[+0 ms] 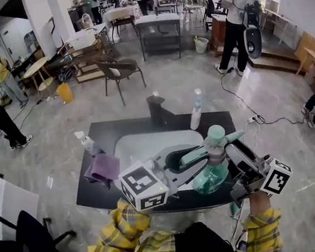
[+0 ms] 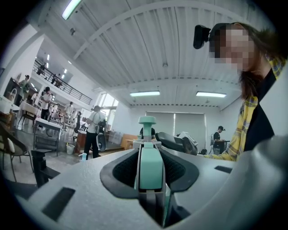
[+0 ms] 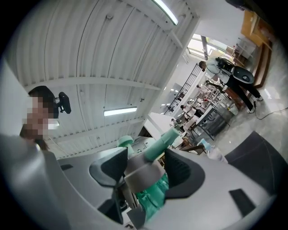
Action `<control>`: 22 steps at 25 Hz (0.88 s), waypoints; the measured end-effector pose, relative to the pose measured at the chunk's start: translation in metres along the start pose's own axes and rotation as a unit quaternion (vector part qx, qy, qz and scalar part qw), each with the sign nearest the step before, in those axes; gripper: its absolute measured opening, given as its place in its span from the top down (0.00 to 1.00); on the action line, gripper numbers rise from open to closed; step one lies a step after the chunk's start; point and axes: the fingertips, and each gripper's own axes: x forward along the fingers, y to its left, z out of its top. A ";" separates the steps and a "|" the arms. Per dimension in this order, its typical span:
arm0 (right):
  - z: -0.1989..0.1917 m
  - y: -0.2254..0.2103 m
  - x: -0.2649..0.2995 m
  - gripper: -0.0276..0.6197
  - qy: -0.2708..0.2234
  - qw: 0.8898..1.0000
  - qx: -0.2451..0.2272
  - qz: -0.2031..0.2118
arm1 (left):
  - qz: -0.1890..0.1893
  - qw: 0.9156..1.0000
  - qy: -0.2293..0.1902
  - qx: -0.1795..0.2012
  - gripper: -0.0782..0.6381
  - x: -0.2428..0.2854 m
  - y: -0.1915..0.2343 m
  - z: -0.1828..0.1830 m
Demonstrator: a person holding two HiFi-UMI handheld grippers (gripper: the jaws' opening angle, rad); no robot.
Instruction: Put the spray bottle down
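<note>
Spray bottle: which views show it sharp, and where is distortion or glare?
Head view: spray bottle sharp, room edges bowed. Left gripper view: bottle sharp, corners black, ceiling lamps bright. Right gripper view: bottle slightly soft, strong fisheye curve.

A purple cloth [image 1: 102, 168] lies at the left edge of my dark table [image 1: 107, 130]. A small white-capped bottle [image 1: 85, 141] sits near its far left corner, and a clear bottle [image 1: 196, 110] stands upright at the far edge.
</note>
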 end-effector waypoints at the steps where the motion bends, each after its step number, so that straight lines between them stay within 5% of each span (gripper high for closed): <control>1: 0.005 -0.007 0.000 0.59 0.002 1.000 0.000 0.003 | 0.004 1.000 -0.001 -0.001 0.72 0.007 0.004 0.000; 22: 0.080 -0.120 0.015 0.59 0.031 0.999 0.015 0.032 | 0.048 0.999 0.004 0.004 0.72 0.116 0.082 -0.004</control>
